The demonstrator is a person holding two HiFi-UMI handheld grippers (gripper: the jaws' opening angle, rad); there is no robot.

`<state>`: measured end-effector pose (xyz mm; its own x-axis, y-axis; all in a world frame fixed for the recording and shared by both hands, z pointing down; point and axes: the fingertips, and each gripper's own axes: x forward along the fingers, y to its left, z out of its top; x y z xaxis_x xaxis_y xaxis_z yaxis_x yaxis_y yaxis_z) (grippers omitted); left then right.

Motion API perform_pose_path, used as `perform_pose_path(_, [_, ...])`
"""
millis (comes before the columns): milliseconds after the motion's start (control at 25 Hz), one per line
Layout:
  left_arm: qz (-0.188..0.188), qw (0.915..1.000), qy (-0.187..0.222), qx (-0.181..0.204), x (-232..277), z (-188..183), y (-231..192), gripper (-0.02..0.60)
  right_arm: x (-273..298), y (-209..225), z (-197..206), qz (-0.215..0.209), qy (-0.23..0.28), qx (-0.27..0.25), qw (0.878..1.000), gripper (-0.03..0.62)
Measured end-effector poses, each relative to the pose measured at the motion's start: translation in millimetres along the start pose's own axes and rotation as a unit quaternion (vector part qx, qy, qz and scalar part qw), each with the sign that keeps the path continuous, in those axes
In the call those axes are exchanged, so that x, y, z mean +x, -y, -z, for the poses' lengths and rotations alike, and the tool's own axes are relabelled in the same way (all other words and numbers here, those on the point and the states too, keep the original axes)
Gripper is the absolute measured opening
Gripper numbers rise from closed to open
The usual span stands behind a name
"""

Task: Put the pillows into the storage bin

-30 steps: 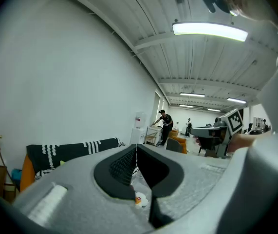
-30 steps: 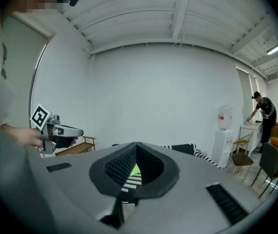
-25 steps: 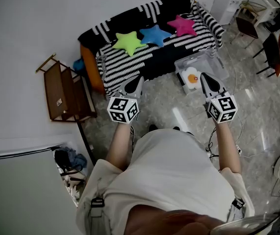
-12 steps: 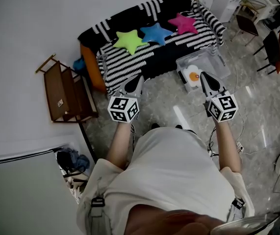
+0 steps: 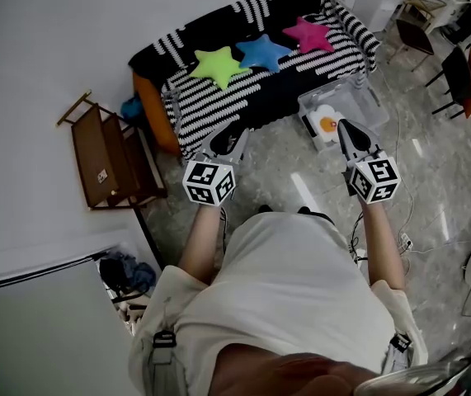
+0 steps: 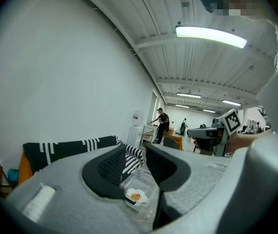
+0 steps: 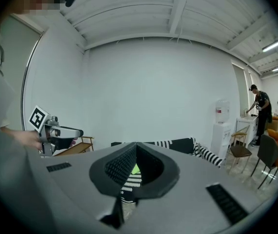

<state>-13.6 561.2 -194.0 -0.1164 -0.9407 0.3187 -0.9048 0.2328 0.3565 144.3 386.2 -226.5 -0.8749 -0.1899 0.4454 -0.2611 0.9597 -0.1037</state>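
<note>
A sofa [image 5: 210, 110] with a black-and-white striped cover stands against the wall. Three star-shaped pillows lie in a row on the sofa's seat: a green pillow [image 5: 219, 64] toward its left end, a blue pillow [image 5: 264, 52] in the middle and a pink pillow [image 5: 308, 34] toward its right end. The green and blue ones touch at their points.

On the floor just in front of the sofa's right end sits a clear bin [image 5: 367, 106] with no lid on. A pillow shaped like a fried egg [image 5: 326, 124] lies inside it. A wooden rack [image 5: 107, 155] stands by the wall, off the sofa's left end.

The person faces the sofa with both arms stretched forward. The left gripper [image 5: 228, 132] hovers over the floor before the sofa's front edge. Its jaws have just been opening and now stand slightly apart, with nothing between them. The right gripper [image 5: 344, 126] hangs above the near edge of the bin, in front of the sofa's right end. It is clenched, its jaw tips meeting, and it grasps nothing. Both grippers are well apart from the star pillows.
</note>
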Motion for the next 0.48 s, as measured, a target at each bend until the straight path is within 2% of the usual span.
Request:
perform_pose_path(320, [0.024, 0.9997, -0.009, -0.006, -2.4, 8.3, -16.4, 0.255, 12.9, -14.7, 9.3, 0.012, -0.005, 0.007, 1.0, 0.003])
perform_pose_path(480, [0.036, 0.9992, -0.016, -0.006, -3.3, 12.0, -18.4, 0.282, 14.9, -19.0, 13.8, 0.017, -0.009, 0.013, 1.0, 0.003])
